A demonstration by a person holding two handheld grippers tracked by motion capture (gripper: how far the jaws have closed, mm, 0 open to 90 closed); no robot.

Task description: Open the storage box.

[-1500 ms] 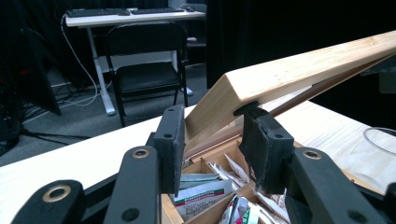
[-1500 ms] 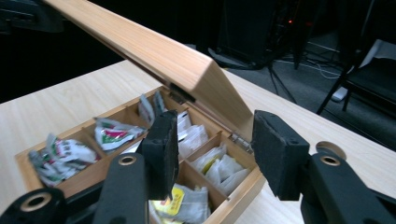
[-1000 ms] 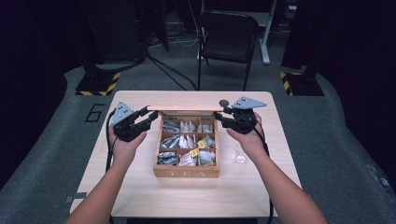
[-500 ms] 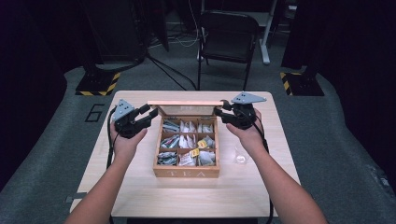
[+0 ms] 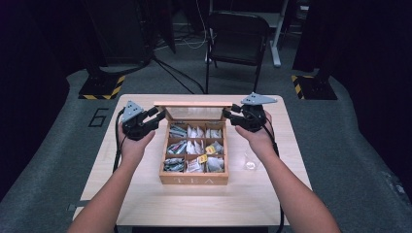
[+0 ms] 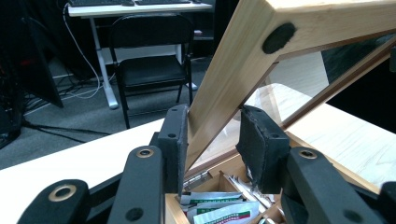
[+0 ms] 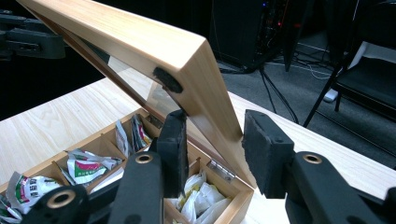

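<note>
Recorder: Lid [image 5: 193,104] position?

Operator: Raised near upright on its hinges [image 7: 220,170] at the far side of the tea box [image 5: 194,180], which sits mid-table [image 5: 145,194], its compartments full of tea bags [image 5: 194,145].

Recorder: Claw states?

Operator: Left claw [image 5: 157,115] is clamped on the lid's left side rail, with wood between the pads; its jaws have just closed further. Right claw [image 5: 228,115] straddles the right rail about half open. The inner pad is at the wood and the outer pad stands clear, so there is no grip.

Recorder: Handling estimate?

Operator: The wooden frame looks stiff and light. The glass pane [image 5: 194,114] is probably fragile, so keep the pads on the rails and off the glass. The lid should pivot freely and could drop if released. The smooth finish may slip, so take hold mid-rail, square to the wood, and move both sides together to avoid twisting the hinges.
</note>
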